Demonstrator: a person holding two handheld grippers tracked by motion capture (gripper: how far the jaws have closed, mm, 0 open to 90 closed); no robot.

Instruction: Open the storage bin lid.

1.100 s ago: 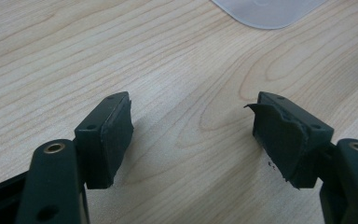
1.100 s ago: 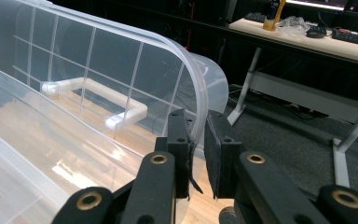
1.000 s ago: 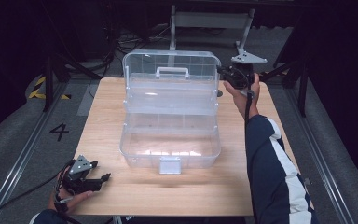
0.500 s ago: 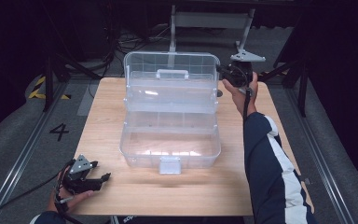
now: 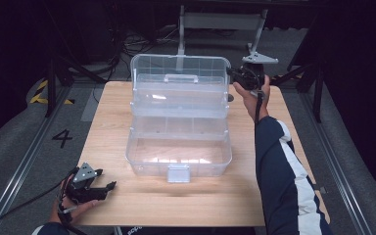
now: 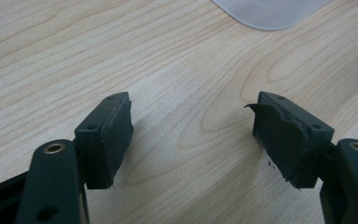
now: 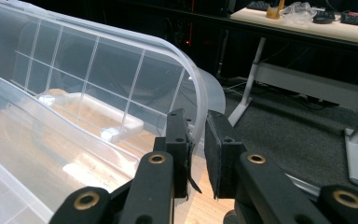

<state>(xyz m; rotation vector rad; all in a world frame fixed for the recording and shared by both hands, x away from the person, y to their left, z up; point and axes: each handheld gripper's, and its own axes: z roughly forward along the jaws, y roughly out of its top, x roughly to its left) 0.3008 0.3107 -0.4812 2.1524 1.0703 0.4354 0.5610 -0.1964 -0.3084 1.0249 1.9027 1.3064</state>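
A clear plastic storage box [image 5: 178, 156] stands in the middle of the wooden table [image 5: 112, 122], with its ribbed lid [image 5: 178, 78] raised upright at the far side. My right gripper [image 5: 236, 76] is at the lid's far right corner. In the right gripper view the right gripper [image 7: 196, 128] is shut on the curved rim of the lid [image 7: 98, 70], one pad on each side. My left gripper [image 5: 108, 188] rests near the table's front left corner, apart from the box. The left gripper [image 6: 193, 112] is open over bare wood with nothing between its pads.
A white latch tab [image 5: 178, 173] juts from the box's front wall. The box's rounded corner [image 6: 270, 11] lies ahead of the left jaws. Behind the table stand a metal frame [image 5: 220, 22] and cables on the floor. Another desk [image 7: 307, 28] is farther off.
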